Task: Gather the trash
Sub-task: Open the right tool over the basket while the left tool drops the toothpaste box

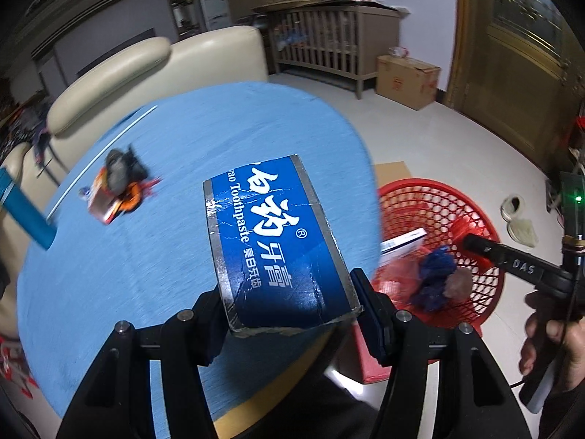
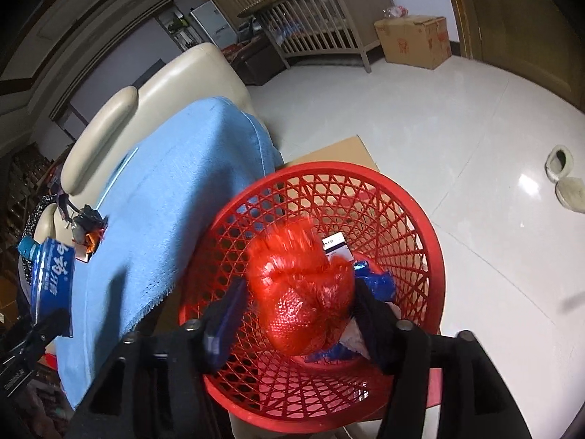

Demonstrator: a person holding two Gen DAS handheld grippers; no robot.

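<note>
My left gripper (image 1: 292, 292) is shut on a blue toothpaste box (image 1: 274, 241) and holds it above the blue-cloth table (image 1: 146, 256); the box also shows in the right wrist view (image 2: 51, 278). My right gripper (image 2: 298, 307) is over the red mesh basket (image 2: 409, 219), with a crumpled red net bag (image 2: 303, 292) between its fingers; its image is blurred. The jaws stand wide beside the bag. The basket (image 1: 438, 197) holds a white-blue box (image 2: 338, 247) and blue wrappers (image 2: 380, 285). A small pile of wrappers (image 1: 117, 186) lies on the cloth.
A cream sofa (image 1: 153, 62) stands behind the table. A cardboard sheet (image 2: 340, 153) lies under the basket. A cardboard box (image 1: 406, 80) and a wooden crib (image 1: 329, 44) stand at the far wall. Slippers (image 1: 519, 216) lie on the tile floor. A white straw (image 1: 109, 146) lies on the cloth.
</note>
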